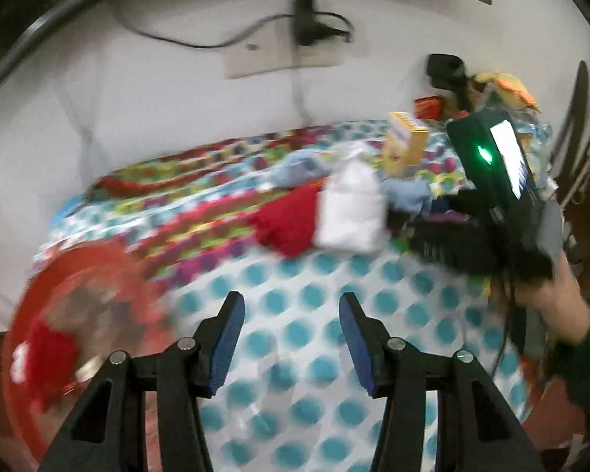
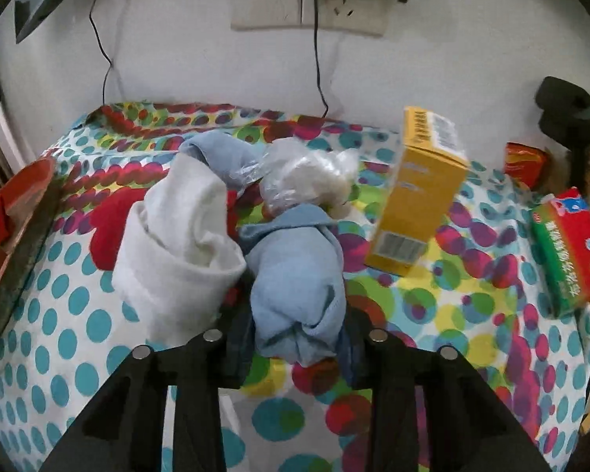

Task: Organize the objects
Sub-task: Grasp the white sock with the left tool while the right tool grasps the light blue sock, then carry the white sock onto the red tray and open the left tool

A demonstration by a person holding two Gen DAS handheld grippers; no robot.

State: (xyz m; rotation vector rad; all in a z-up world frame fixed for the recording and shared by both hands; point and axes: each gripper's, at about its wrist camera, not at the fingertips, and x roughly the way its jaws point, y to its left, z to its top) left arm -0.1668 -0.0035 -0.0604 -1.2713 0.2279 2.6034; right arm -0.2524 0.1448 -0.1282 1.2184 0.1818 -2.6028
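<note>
Surface: a table (image 2: 98, 299) covered by a cloth printed with teal dots near the cameras and red, green, yellow and purple dots farther back.
Room: a white wall (image 2: 432, 70) rises straight behind the table, carrying a socket plate (image 2: 271, 8) with a black plug and thin black cables hanging down.
Right gripper (image 2: 295, 338): its fingers are clenched on a rolled light-blue cloth (image 2: 295, 275), which sits between them above the table.
Left gripper (image 1: 291, 338): the blue-padded fingers stand apart, released, with only dotted cloth between them.
Laundry pile: a white sock roll (image 2: 181, 251) touches the light-blue cloth on its left; a red cloth (image 1: 291, 220) lies beside the white one; a crumpled clear plastic bag (image 2: 306, 181) sits behind.
Boxes: a yellow box (image 2: 417, 192) stands tilted right of the pile; a red-and-green box (image 2: 570, 244) lies far right.
Left view only: a red basin (image 1: 31, 314) at the table's left edge holding something red, heavily blurred; also the right gripper's black body with a green light, in a person's hand (image 1: 550, 303).
Right view only: barcodes on the yellow box, the socket holes, a dark clamp-like object (image 2: 566, 110) at the far right.
</note>
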